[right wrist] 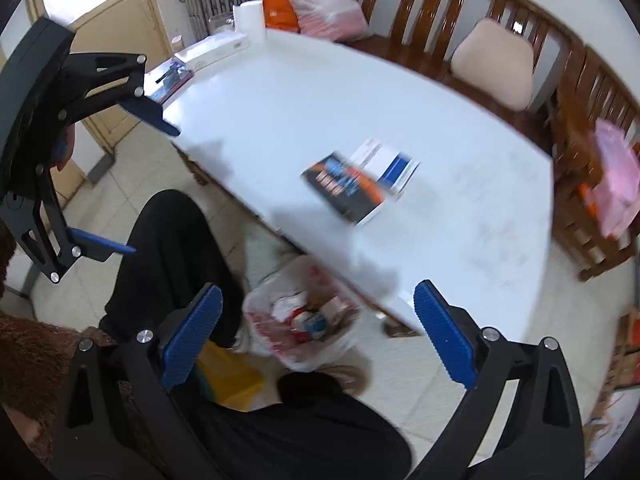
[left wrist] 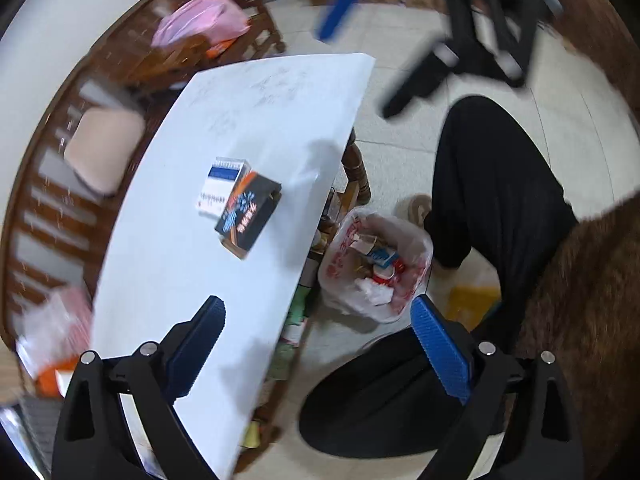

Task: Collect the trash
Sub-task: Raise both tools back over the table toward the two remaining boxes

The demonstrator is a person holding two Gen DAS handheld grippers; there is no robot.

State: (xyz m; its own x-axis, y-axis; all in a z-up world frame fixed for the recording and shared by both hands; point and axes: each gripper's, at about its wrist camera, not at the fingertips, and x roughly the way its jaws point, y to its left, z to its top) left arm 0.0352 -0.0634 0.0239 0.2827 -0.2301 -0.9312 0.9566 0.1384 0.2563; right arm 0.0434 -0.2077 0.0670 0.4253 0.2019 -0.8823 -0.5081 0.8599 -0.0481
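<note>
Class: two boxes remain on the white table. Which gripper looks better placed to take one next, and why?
Probably the left gripper: open and empty, it hangs partly over the white table, nearer the black box. The right gripper, also open, hangs over the trash bag.

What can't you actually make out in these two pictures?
- Print on the black-and-orange box and the white-and-blue box: motion blur, right wrist view.
- Single items in the clear plastic trash bag: small and jumbled, both views.
- Things under the white table: its top hides them, left wrist view.
</note>
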